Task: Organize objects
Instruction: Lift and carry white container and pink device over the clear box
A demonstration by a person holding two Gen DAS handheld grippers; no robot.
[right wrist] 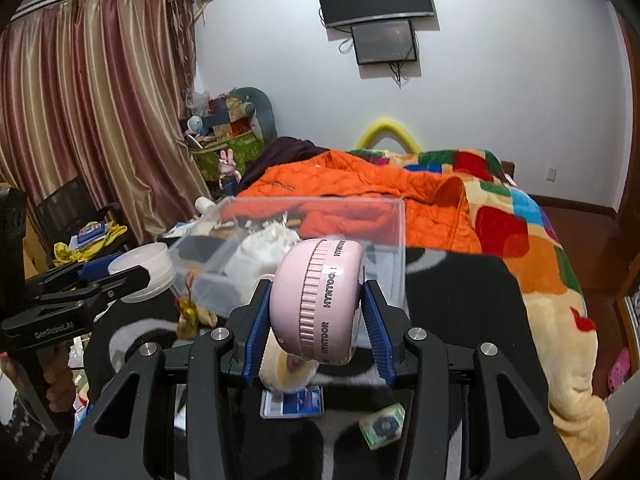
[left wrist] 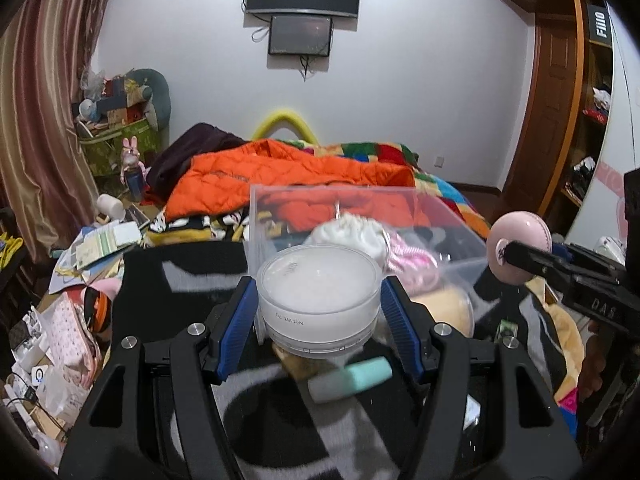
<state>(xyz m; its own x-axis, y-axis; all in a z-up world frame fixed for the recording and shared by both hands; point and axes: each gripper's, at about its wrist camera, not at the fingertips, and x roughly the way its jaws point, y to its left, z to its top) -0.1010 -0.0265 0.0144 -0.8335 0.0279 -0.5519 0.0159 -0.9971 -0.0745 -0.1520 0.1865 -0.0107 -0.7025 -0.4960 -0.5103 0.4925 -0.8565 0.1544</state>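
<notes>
A: Nearest the left gripper (left wrist: 318, 306): its jaws clamp a white jar (left wrist: 318, 292), blue pads pressed on both sides, jar upright and lifted off the bed.

B: And below it?

A: A mint tube (left wrist: 350, 378) lies just beneath the jaws on the black-and-white blanket (left wrist: 200, 280); something brownish beside it is too blurred to name.

B: The right gripper (right wrist: 316, 312)?

A: Its jaws grip a pink round case (right wrist: 318, 306), held on edge with its ribbed band facing the camera. Under those jaws: a tape roll (right wrist: 286, 372), a blue card (right wrist: 292, 402) and a small green packet (right wrist: 382, 426), all on the blanket.

B: What stands ahead?

A: A clear bin (left wrist: 360, 220), straight beyond both jaws, already holding a white pouch (left wrist: 348, 232) and pink cloth (left wrist: 408, 258). Its near wall stands between each held thing and the inside.

B: Around it?

A: An orange jacket (left wrist: 288, 172) behind the bin, a gold figurine (right wrist: 188, 316) left of the right jaws, papers (left wrist: 100, 244) piled left of the left jaws.
</notes>
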